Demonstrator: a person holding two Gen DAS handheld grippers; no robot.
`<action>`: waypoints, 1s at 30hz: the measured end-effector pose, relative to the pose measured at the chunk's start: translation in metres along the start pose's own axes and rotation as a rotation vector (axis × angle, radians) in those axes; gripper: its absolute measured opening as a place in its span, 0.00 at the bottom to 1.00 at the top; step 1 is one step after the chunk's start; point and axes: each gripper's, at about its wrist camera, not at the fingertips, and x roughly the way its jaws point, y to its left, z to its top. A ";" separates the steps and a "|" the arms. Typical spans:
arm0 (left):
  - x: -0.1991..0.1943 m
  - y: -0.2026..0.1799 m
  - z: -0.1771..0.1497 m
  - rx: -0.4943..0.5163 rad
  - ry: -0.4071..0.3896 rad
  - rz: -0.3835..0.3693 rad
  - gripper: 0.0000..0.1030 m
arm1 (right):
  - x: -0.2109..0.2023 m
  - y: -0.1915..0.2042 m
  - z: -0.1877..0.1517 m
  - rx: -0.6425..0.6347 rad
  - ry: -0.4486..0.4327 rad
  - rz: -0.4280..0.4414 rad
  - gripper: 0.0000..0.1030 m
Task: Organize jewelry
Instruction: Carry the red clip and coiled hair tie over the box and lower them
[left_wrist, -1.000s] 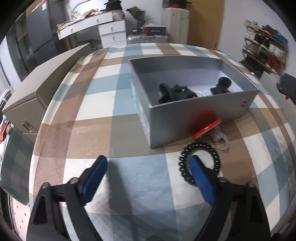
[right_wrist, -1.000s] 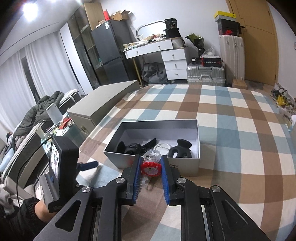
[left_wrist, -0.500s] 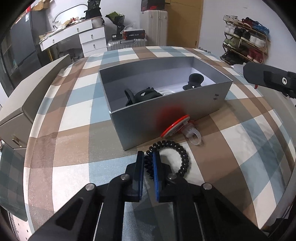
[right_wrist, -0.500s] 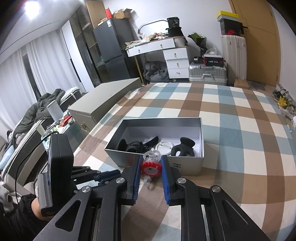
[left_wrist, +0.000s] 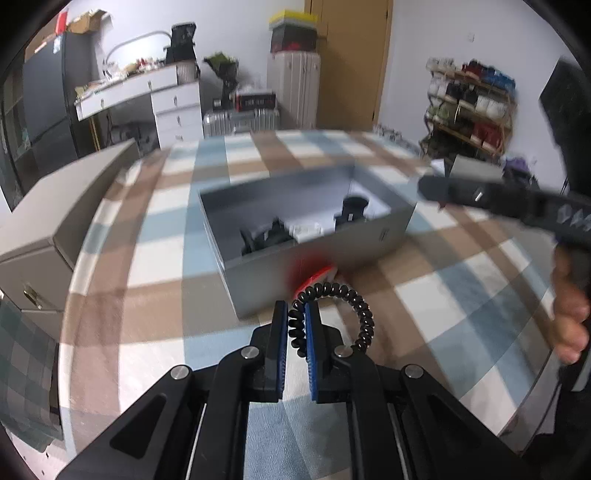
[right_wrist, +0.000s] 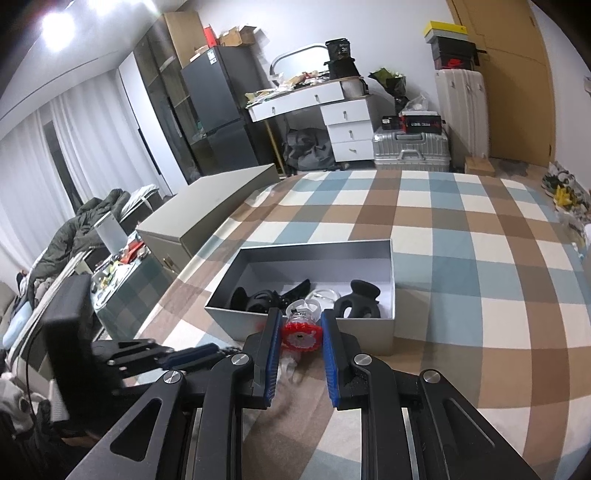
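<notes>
Checked bench cloth (left_wrist: 155, 236) below, left gripper (left_wrist: 294, 328) jaws clamped on the black coil hair tie (left_wrist: 343, 295), lifted before the grey box (left_wrist: 317, 254), right gripper (right_wrist: 300, 341) jaws pinching the red-topped ring (right_wrist: 300, 338).

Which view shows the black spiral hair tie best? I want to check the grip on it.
The left wrist view: the black spiral hair tie sits pinched in the left gripper, coils clear. The right wrist view barely shows it.
</notes>
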 end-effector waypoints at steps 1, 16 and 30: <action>-0.003 0.000 0.002 -0.005 -0.016 -0.003 0.04 | 0.000 -0.002 0.000 0.010 -0.006 0.009 0.19; 0.005 0.023 0.038 -0.128 -0.135 0.047 0.04 | 0.015 -0.023 0.007 0.139 -0.053 0.128 0.19; 0.032 0.022 0.037 -0.108 -0.069 0.123 0.04 | 0.049 -0.034 0.006 0.203 -0.017 0.163 0.19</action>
